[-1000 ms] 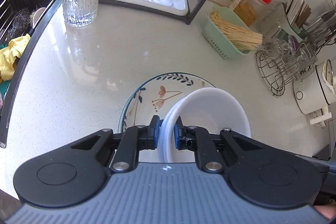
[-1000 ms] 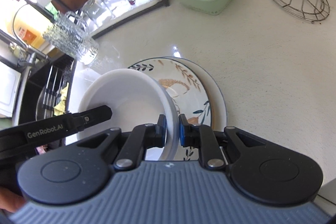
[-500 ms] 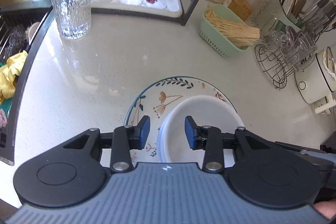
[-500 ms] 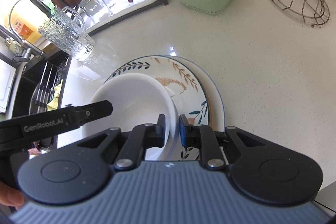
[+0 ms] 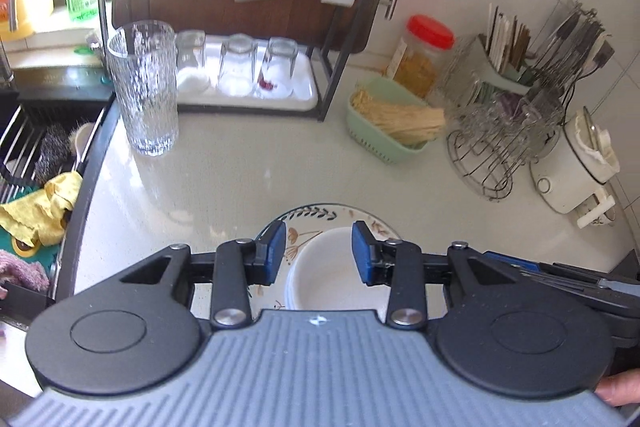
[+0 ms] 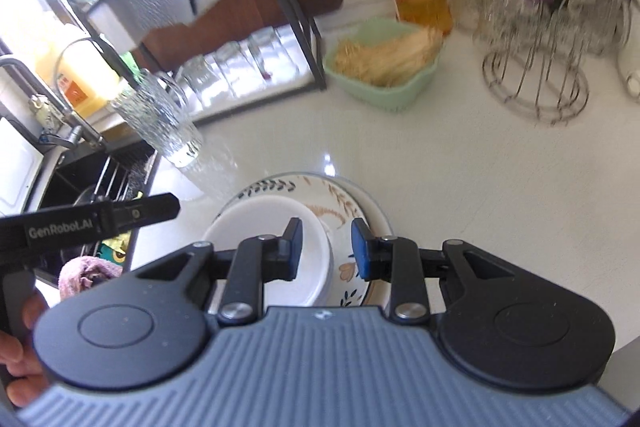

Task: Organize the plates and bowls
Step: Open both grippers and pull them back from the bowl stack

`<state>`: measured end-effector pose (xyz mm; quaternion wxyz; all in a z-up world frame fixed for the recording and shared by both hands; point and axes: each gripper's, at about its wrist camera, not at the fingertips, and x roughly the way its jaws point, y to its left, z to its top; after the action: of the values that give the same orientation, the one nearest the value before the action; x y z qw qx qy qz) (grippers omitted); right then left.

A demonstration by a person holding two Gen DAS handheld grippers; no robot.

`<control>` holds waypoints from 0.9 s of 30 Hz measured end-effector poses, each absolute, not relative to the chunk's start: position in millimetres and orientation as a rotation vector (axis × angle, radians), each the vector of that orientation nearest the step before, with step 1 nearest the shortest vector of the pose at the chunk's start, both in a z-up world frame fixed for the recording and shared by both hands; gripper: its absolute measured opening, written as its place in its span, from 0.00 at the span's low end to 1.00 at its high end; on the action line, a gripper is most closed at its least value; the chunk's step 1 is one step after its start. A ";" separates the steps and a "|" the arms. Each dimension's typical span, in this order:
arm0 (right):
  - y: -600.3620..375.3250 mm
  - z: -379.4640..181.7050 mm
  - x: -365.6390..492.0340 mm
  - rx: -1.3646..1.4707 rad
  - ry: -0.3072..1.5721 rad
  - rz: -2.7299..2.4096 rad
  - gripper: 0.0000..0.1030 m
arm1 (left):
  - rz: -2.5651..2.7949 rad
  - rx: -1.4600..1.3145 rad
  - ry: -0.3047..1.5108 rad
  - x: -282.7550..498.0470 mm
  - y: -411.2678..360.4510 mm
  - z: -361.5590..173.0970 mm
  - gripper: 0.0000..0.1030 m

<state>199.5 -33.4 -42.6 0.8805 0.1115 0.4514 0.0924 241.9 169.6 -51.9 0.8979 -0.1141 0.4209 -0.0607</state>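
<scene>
While the white bowl (image 5: 332,267) sits nested on the floral plate (image 5: 304,215) at the near edge of the pale worktop (image 5: 248,171), both tools hang above the stack with nothing in their grip: the left hand-held gripper (image 5: 318,253) has its blue pads (image 5: 276,251) parted, the bowl showing through the gap below, and the right hand-held gripper (image 6: 326,249), whose jaws have just been opening, stands apart over the bowl's (image 6: 268,223) right rim and the plate (image 6: 344,203) beneath it. Seen from the left wrist, a tall textured glass (image 5: 144,87) stands at 10 o'clock from the stack, a tray of upturned glasses (image 5: 248,71) under a black rack at 11 o'clock, a green basket of pale sticks (image 5: 392,123) at 1 o'clock with a red-lidded jar (image 5: 424,55) behind it, and a wire stand (image 5: 496,147) at 2 o'clock. A yellow cloth (image 5: 40,207) lies in the sink at 9 o'clock
</scene>
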 end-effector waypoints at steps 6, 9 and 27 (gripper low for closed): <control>-44.0 -10.3 168.8 0.222 0.830 0.213 0.30 | -0.118 -0.221 0.805 205.2 162.8 -24.8 0.40; -46.5 0.8 153.0 0.215 0.788 0.227 0.30 | -0.107 -0.225 0.777 184.5 160.9 -15.1 0.40; -63.3 26.3 50.5 0.148 0.674 0.335 0.30 | 0.002 -0.219 0.691 35.1 124.4 10.2 0.40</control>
<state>50.5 -63.3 26.3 0.9274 0.0722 0.3287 0.1636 35.1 124.4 10.2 0.9350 -0.1073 0.3380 0.0010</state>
